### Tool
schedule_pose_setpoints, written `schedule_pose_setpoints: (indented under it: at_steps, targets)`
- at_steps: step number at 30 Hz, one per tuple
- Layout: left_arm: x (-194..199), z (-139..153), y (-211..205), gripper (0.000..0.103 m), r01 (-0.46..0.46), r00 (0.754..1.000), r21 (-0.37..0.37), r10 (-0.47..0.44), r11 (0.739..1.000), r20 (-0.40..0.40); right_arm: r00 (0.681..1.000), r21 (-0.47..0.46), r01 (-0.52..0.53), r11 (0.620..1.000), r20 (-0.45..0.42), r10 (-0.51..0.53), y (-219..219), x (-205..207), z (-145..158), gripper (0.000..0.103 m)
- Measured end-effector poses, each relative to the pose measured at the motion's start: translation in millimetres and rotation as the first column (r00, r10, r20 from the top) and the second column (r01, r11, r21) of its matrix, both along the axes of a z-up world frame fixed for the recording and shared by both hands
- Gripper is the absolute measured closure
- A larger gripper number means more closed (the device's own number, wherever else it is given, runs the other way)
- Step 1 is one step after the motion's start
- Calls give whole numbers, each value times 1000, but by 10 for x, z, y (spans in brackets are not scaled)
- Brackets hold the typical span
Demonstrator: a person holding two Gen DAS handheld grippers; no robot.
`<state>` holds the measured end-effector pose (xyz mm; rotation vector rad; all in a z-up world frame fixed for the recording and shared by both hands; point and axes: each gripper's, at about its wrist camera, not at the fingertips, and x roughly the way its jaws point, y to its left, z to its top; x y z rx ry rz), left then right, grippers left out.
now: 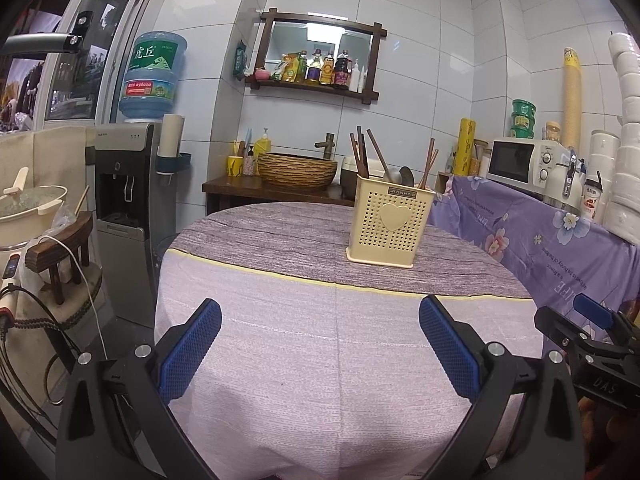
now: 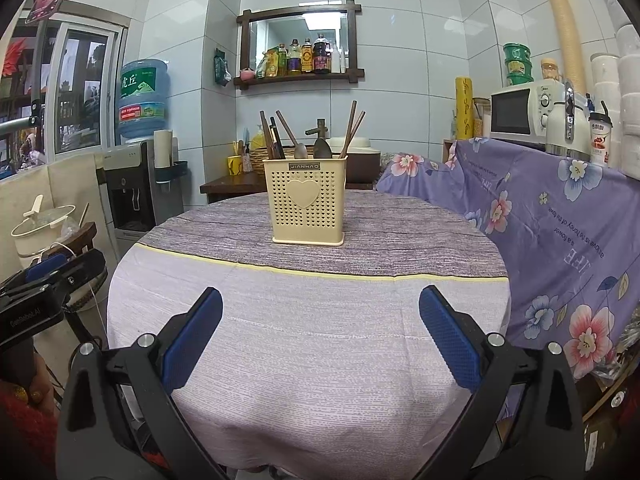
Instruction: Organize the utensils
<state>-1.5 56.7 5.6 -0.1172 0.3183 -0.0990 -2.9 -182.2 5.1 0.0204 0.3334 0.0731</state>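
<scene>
A round table (image 2: 304, 340) draped in a pale lilac cloth with a darker grey-purple band across its far half stands in the middle of this tiled kitchen corner. On that darker band sits a cream perforated plastic utensil holder (image 2: 307, 207) with a raised heart on its front, upright and by itself on the cloth. Several brown wooden chopsticks (image 2: 351, 130) lean out of its top, and the bowls of two metal spoons (image 2: 316, 149) show just above its rim. The left gripper (image 1: 320, 350), with black arms and blue textured pads, hovers over the near, pale part of the cloth with its jaws spread wide and nothing between them. The right gripper (image 2: 320, 340) is held the same way just beside it, also spread and empty, well apart from the holder. Behind the table a dark wooden shelf (image 2: 298, 76) of sauce bottles hangs on the white tiles, a blue water jug (image 1: 154, 76) tops a grey dispenser on the left, and a white microwave (image 2: 520, 110) sits on the right above a purple flowered cloth (image 2: 560, 216).
</scene>
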Motion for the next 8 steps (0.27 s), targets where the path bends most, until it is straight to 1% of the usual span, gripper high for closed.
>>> schedule_pose_setpoints:
  at_steps: [8]
  targets:
    - [49,-4,9,5,-3,1000,3,3,1000,-20,1000,5,2,1000,-9,-2,-25,16,-21,6]
